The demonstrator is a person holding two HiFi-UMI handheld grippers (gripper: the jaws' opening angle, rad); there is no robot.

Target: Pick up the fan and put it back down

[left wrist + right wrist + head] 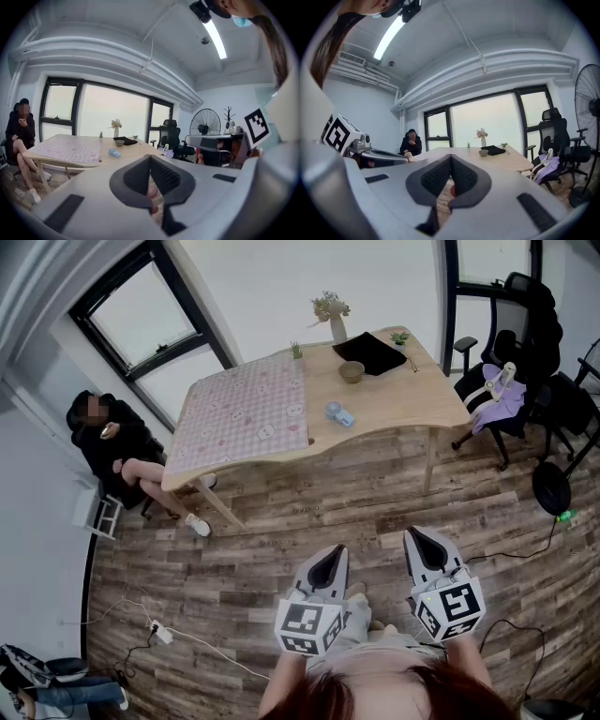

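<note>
Left gripper (pixel 330 559), lower centre of head view: jaws pressed together, nothing between them. Right gripper (pixel 422 545) just beside it: jaws likewise closed and empty. Both over the wood floor (pixel 281 549), well apart from the small blue fan (pixel 339 413), which lies on the table (pixel 403 404), upper centre. The cubes carry black-and-white square patterns.

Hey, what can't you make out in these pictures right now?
- Small fan on the table: head view, too far and small to show blades or switch.
- Bowl: head view, too small to see inside.
- Floor fan: right gripper view, cut off by the picture's edge.
- Seated person: face blurred over.
</note>
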